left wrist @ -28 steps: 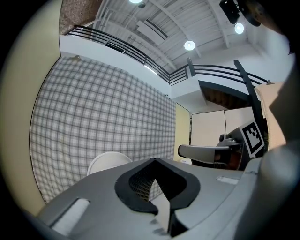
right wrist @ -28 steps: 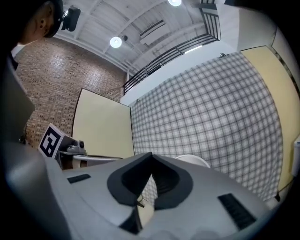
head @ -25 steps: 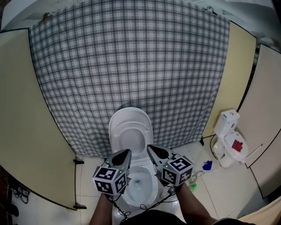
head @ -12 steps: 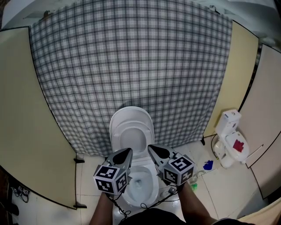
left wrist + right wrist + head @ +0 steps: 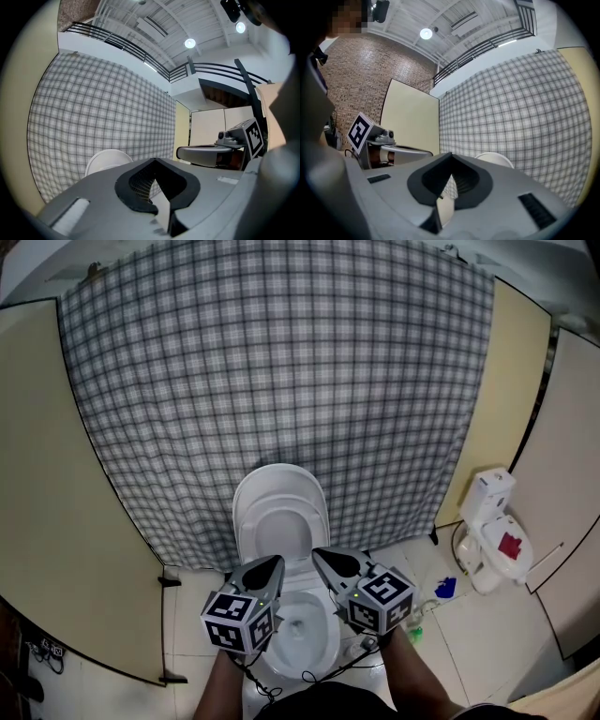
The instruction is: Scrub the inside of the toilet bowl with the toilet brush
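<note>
A white toilet stands against the checked curtain, its lid raised and its bowl open below my hands. Both grippers hover level above the bowl's front and point at the lid. My left gripper is shut with nothing in it, and my right gripper beside it is shut and empty too. In the left gripper view the closed jaws frame the lid, with the right gripper alongside. In the right gripper view the closed jaws face the lid. I cannot pick out a toilet brush for certain.
A checked curtain hangs behind the toilet between cream partition panels. On the tiled floor at the right stand a white object with a red patch, a small blue thing and a green thing.
</note>
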A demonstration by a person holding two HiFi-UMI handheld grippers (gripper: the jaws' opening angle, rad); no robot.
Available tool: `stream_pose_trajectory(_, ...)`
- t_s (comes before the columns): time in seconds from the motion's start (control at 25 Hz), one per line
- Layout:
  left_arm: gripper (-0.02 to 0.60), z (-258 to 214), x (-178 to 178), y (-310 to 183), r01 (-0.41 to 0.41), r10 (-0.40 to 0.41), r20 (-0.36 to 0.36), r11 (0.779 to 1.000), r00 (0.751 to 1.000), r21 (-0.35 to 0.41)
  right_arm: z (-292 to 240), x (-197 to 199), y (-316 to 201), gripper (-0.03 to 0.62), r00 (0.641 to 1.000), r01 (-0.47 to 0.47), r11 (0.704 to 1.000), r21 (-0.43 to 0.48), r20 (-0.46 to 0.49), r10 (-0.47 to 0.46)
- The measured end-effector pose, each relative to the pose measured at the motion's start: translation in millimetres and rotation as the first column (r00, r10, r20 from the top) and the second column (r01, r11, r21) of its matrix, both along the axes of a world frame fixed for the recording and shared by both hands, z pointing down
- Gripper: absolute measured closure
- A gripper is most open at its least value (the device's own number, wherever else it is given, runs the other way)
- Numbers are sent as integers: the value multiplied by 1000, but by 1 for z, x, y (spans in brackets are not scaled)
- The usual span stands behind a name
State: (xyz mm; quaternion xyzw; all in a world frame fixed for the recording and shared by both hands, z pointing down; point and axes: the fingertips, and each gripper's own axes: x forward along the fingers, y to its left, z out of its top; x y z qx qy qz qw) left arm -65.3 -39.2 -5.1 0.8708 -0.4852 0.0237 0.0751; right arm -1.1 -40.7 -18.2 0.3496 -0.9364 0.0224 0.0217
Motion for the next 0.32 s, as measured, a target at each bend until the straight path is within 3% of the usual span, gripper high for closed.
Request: stream_pose_trajectory(0.32, 572, 0, 1, -5, -7, 7, 1, 1000, 1000, -3, 3, -1, -4, 586, 1000, -1, 1000, -14, -8, 1)
